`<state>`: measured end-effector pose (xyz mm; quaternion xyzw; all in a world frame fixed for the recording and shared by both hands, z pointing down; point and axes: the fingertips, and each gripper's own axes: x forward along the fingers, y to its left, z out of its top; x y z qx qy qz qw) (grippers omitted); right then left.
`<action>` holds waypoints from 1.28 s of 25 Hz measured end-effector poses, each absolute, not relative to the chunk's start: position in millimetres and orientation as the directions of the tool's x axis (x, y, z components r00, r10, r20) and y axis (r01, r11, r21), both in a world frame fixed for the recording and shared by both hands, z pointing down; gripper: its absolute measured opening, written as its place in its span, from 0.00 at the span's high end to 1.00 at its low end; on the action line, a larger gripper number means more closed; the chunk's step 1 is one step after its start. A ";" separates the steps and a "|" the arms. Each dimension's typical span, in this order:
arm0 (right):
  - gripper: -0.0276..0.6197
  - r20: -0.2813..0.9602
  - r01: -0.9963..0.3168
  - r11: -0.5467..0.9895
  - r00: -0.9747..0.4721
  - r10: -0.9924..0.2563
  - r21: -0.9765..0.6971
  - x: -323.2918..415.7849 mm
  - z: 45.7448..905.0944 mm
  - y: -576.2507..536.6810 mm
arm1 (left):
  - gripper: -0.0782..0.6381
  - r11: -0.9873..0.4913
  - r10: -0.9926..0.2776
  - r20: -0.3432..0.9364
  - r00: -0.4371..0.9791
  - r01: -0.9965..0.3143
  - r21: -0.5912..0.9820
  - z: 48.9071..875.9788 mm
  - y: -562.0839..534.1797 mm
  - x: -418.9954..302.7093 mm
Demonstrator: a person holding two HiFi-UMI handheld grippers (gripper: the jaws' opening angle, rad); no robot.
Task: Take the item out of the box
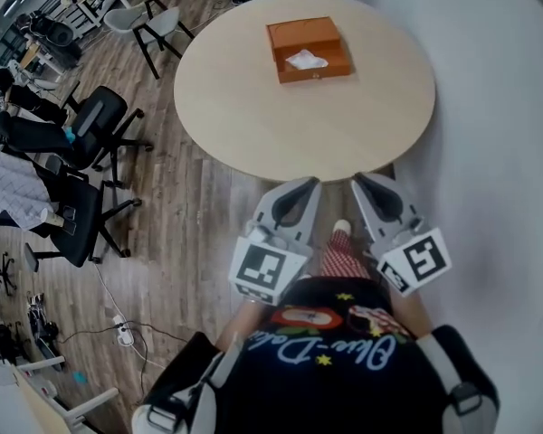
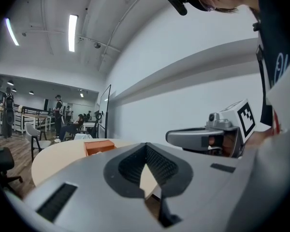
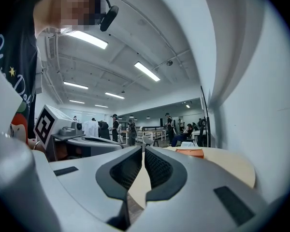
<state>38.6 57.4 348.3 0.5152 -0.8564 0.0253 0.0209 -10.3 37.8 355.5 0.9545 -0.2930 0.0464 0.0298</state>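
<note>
Both claws, your left gripper [image 1: 306,186] and right gripper [image 1: 364,183], are closed and empty. Reach toward twelve o'clock, then open over the box [image 1: 303,33] and its white item [image 1: 306,60].

I can't identify the white item [image 1: 306,60] in the orange box [image 1: 315,73] (too small); both gripper views show only its outer wall.

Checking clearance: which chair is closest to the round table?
The light grey chair with dark legs, beside the table's far-left edge. The black office chairs stand farther off to the left.
</note>
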 end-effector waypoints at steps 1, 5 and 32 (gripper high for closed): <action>0.96 0.063 -0.879 0.476 -0.477 -0.877 -0.022 39.5 348.4 49.5 | 0.91 -0.820 -0.565 0.108 0.818 -0.571 0.030 356.2 30.0 -9.4; 0.96 0.063 -0.863 0.503 -0.504 -0.861 -0.031 47.6 348.5 20.1 | 0.91 -0.803 -0.590 0.114 0.800 -0.596 0.027 354.6 1.7 -1.9; 0.96 0.059 -0.776 0.630 -0.630 -0.774 -0.024 137.2 347.5 -131.7 | 0.91 -0.745 -0.660 0.172 0.732 -0.666 -0.023 356.3 -140.1 84.8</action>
